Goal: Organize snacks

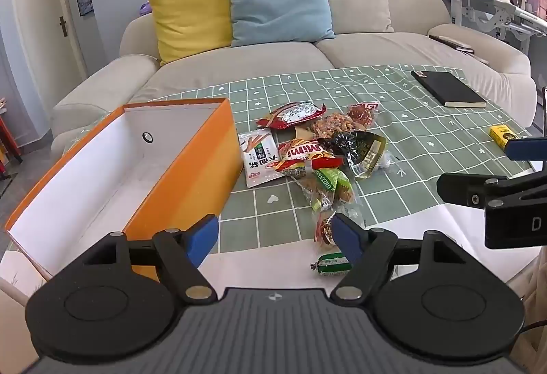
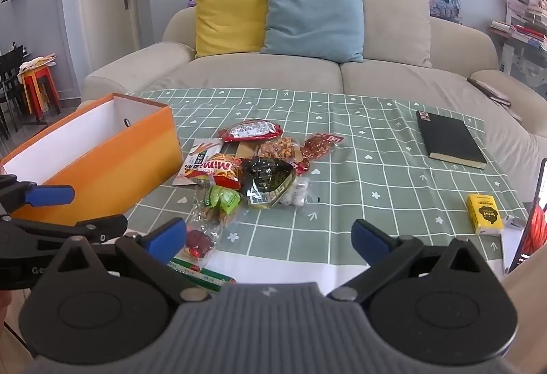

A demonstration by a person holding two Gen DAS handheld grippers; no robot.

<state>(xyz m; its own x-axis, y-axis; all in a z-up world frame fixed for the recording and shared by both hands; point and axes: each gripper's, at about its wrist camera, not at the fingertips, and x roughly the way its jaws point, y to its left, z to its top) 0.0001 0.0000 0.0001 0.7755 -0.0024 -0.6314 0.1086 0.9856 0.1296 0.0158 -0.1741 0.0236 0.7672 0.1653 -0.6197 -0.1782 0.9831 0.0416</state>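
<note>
A: At the left edge of the tabletop, which is covered by a green checked cloth, we see the long orange cardboard box with a white inside, standing open with nothing in it.

B: Just beside its right wall we find the heap of plastic snack packets: a red "Mimi" bag, a white packet printed with sticks, a dark glossy pouch and a green-labelled clear bag.

A: Near the front edge, a small green sausage-shaped packet lies on the bare white strip.

B: Our left hand-held gripper hangs released, jaws wide, over that front edge, grasping nothing.

A: Our right hand-held gripper is likewise spread and holds nothing.

B: Toward the far right corner lies a black hardcover book; a small yellow carton sits near the right edge.
</note>
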